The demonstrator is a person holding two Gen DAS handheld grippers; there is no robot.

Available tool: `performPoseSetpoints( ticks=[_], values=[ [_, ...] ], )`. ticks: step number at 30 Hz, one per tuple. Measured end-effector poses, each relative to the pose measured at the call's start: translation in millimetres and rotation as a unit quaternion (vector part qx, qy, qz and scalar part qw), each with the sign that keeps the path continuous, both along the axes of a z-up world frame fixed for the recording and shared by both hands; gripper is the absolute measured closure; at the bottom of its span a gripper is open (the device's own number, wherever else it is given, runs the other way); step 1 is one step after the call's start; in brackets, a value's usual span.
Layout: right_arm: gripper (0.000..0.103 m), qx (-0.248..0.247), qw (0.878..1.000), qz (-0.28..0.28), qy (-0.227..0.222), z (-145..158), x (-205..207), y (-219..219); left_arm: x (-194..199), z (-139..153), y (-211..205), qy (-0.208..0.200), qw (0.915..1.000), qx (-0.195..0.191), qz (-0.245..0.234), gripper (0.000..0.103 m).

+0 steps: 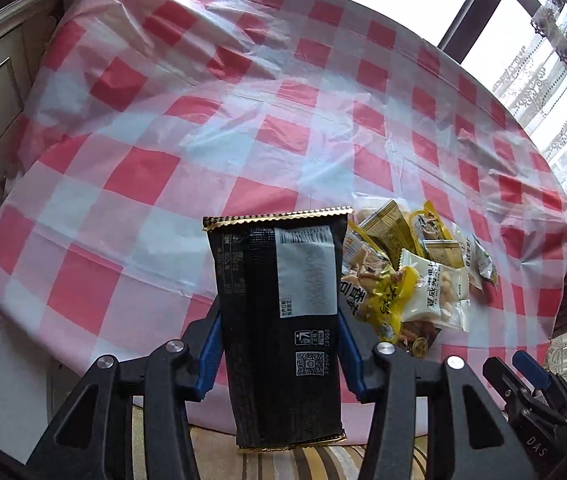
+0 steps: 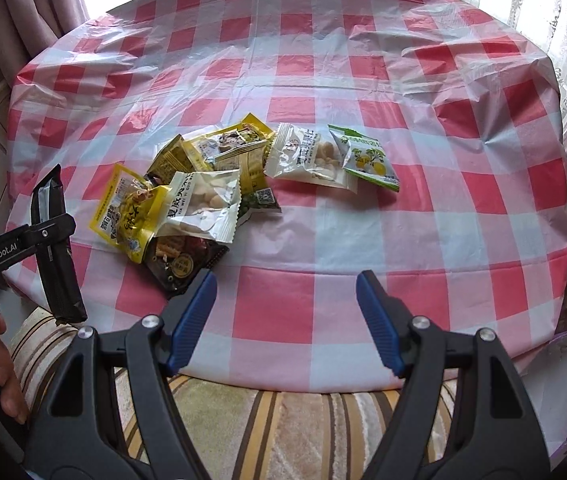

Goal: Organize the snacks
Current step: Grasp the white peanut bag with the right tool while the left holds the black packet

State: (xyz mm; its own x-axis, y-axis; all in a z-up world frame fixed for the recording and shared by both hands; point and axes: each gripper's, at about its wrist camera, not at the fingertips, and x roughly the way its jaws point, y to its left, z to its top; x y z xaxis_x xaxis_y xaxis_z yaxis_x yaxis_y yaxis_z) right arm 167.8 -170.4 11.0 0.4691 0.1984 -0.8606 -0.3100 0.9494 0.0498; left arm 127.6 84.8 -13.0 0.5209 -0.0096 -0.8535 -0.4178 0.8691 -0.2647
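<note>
The left gripper [image 1: 279,344] pinches the black snack packet [image 1: 279,312] upright, above the tabletop's [image 1: 163,140] near edge and just left of the snack pile [image 2: 187,200]. The right gripper [image 2: 286,320] hangs spread and empty; the packet is best carried to bare cloth well apart from the pile and laid flat before release
</note>
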Motion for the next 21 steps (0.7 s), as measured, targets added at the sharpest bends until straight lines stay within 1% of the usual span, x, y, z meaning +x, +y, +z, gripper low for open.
performPoseSetpoints(
  ticks=[4, 6, 10, 13, 17, 19, 20, 21],
  values=[
    [0.028, 0.011, 1.000, 0.023, 0.005, -1, 6, 27, -5, -9, 21, 0.004, 0.9996, -0.010, 0.024, 0.053],
    [0.028, 0.021, 0.999, 0.024, 0.014, -4, 13, 37, -5, -16, 23, 0.006, 0.9995, -0.022, 0.023, 0.053],
    [0.028, 0.028, 0.999, 0.013, 0.030, -13, 31, 52, -4, -18, 20, 0.002, 0.9997, -0.021, 0.014, 0.053],
    [0.028, 0.030, 0.999, 0.006, 0.045, -24, 43, 61, -5, -20, 22, 0.000, 0.9995, -0.029, 0.012, 0.053],
    [0.028, 0.030, 0.997, 0.001, 0.070, -40, 57, 70, -3, -24, 25, 0.000, 0.9991, -0.041, 0.010, 0.053],
    [0.029, 0.042, 0.996, -0.001, 0.075, -45, 61, 70, -2, -26, 25, 0.000, 0.9990, -0.044, 0.006, 0.053],
    [0.032, 0.046, 0.996, 0.001, 0.074, -46, 63, 71, -2, -27, 25, 0.000, 0.9989, -0.046, 0.004, 0.053],
    [0.039, 0.049, 0.996, 0.004, 0.072, -45, 63, 72, -1, -28, 25, 0.000, 0.9989, -0.048, 0.003, 0.053]
  ],
)
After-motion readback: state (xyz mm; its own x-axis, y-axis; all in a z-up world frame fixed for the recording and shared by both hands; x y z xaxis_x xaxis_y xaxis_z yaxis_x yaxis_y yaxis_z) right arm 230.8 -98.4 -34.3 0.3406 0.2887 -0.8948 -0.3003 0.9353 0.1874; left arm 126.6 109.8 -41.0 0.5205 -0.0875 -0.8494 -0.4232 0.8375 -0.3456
